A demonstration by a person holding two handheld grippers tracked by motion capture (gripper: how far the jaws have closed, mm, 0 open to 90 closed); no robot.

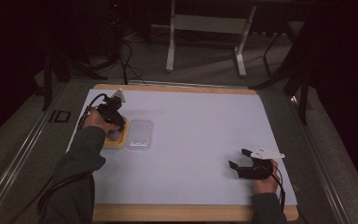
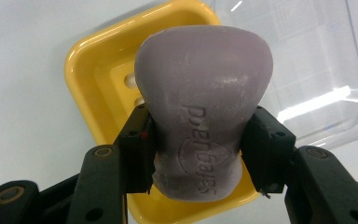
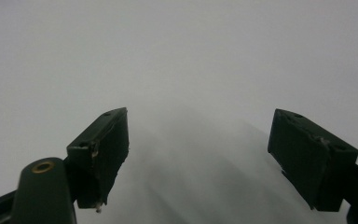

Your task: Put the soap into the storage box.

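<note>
Left gripper (image 2: 198, 154), lower centre of the left gripper view: jaws partly closed, both pads pressed against the narrow waist of a purple soap bar (image 2: 203, 112). The soap is clamped on its two sides and held above a yellow dish (image 2: 86, 79), whose drain holes show at the bar's left edge. In the high view the gripper (image 1: 116, 128) sits at centre left, over the dish (image 1: 121, 142). A clear lid (image 1: 140, 134) lies just right of the dish on the white mat (image 1: 200, 140); in the left gripper view it occupies the upper right (image 2: 317, 70).

Right gripper (image 3: 198, 154): jaws wide apart with nothing between them, bare mat beyond. In the high view it rests at lower right (image 1: 238, 164), well apart from the dish.

Risks, as judged. Soap is slick and its flared top overhangs the pads, so a loose squeeze could let the bar slide down or twist out. A hard squeeze could dent the bar. The dish is light, so a bar lowered off-centre could catch the rim and push the dish into the lid.

Count: two grippers, one soap, one dish, one lid, one mat.
</note>
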